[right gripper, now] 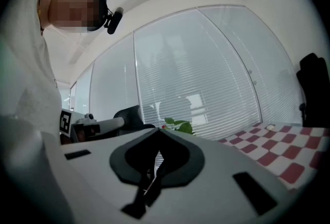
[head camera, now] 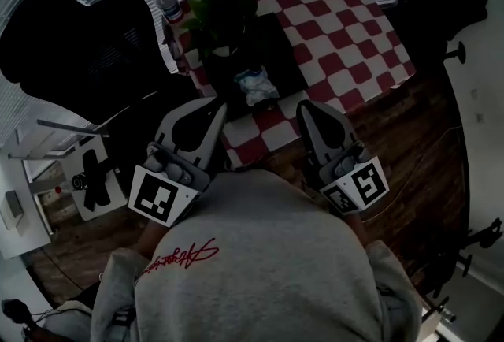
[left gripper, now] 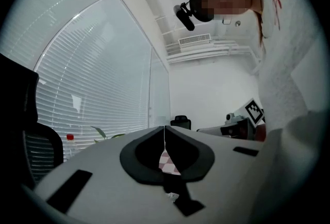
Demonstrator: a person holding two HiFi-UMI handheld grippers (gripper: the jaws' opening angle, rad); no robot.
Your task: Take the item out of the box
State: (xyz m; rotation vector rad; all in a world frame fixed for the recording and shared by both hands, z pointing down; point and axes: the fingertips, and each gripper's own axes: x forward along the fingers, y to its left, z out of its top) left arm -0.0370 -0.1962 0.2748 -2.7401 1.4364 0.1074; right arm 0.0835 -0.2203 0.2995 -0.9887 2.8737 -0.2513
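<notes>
A dark, shallow box (head camera: 277,49) lies on the red-and-white chequered table (head camera: 346,25). A crumpled white and pale blue item (head camera: 256,84) rests at the box's near end. Both grippers hover close to my chest over the table's near edge, short of the box. The left gripper (head camera: 220,106) points at the box's near left corner, its jaws meeting at the tips (left gripper: 165,128). On the other side, the right gripper (head camera: 303,106) is also shut and empty, with its tips together (right gripper: 159,130). Neither touches the item.
A leafy potted plant (head camera: 223,5) stands at the box's far left, with a red-capped water bottle (head camera: 168,5) beside it. A black office chair (head camera: 79,49) stands to the left of the table. Window blinds run behind, and wooden floor lies on the right.
</notes>
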